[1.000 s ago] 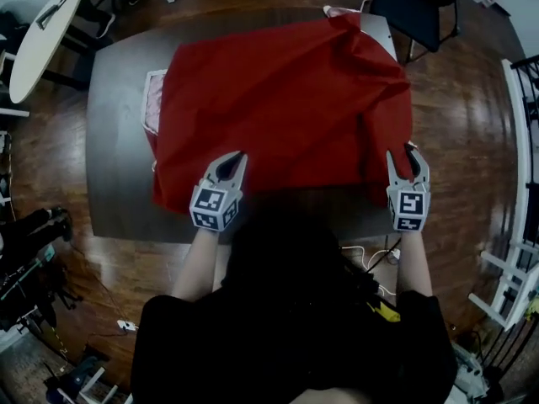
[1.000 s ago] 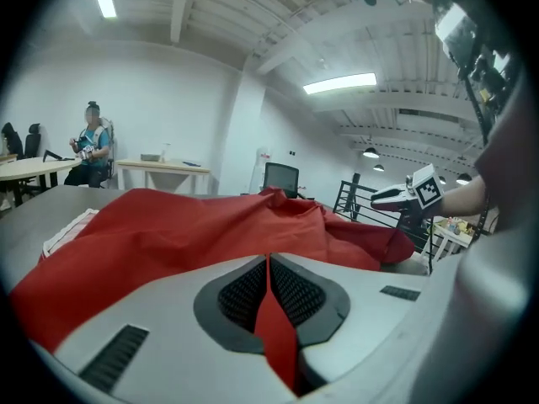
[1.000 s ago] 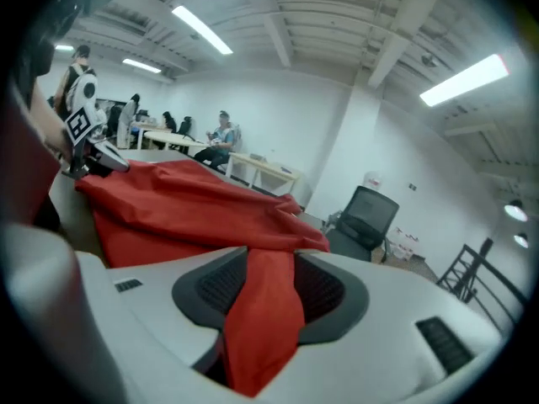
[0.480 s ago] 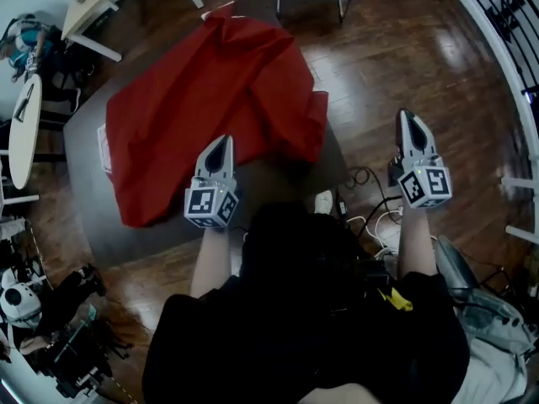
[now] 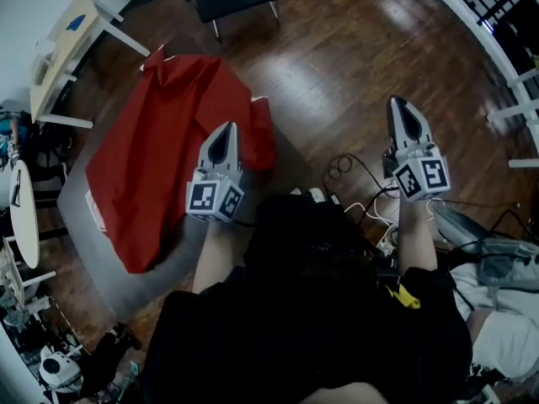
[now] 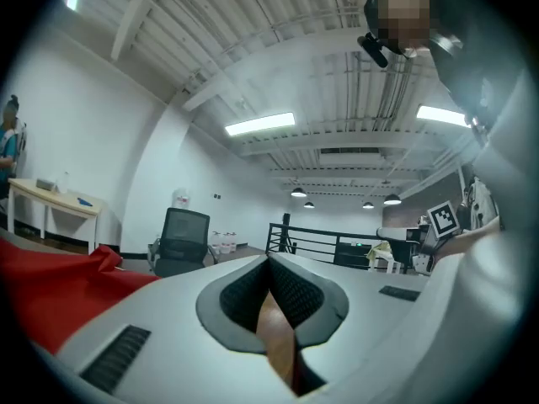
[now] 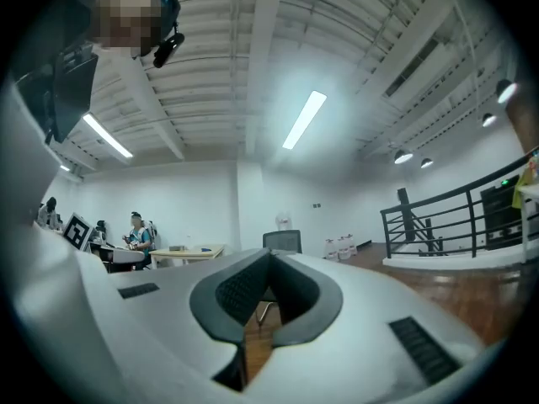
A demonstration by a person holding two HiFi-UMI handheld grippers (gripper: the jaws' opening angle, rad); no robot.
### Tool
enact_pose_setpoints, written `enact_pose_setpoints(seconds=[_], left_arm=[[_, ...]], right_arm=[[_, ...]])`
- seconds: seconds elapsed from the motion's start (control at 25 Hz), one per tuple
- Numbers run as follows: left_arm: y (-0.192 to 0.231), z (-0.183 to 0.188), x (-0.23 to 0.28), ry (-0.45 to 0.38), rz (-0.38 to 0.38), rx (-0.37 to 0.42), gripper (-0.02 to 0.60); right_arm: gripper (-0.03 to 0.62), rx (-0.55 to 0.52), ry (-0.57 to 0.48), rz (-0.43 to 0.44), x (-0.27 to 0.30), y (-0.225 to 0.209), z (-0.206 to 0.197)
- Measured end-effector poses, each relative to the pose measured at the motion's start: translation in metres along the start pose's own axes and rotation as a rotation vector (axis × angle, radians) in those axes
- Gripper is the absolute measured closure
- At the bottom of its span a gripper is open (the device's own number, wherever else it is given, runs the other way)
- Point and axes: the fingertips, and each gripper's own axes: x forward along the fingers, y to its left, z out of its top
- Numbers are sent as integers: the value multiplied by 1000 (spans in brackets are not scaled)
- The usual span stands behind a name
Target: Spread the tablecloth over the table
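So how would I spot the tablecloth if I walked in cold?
Find the dark grey table at the left of the head view, on the wooden floor. The tablecloth is the crumpled sheet lying over most of it, with grey showing at the edges. Nothing else in view is bright red.

The tablecloth (image 5: 160, 167) is lying as soft, matt red cloth, creasing and rumpling over the table (image 5: 139, 284), whose dark grey top is looking smooth with a dull sheen. The floor (image 5: 337, 66) is showing glossy wooden planks that are throwing back the ceiling light. The left gripper (image 5: 225, 129) and the right gripper (image 5: 401, 103) are wearing smooth, matt, pale-grey plastic shells, while their dark pads (image 6: 240, 297) are showing a fine, rough, knurled texture. The person's shirt (image 5: 219, 335) is looking like matt black cloth.
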Motion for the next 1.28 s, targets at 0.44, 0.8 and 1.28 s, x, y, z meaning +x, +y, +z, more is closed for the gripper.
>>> enact_pose_setpoints(seconds=[0.44,0.8,1.28], left_arm=[[-7,-1,46,-44,71,-74,580],[-32,-25,134,-58,501,51,580],[-105,25,293,-154,786,94,580]], right_arm=[[588,-23,87,132,55,-16,23],[588,13,106,588,205,-111,-22],[589,-102,69,1031,278,-175,30]])
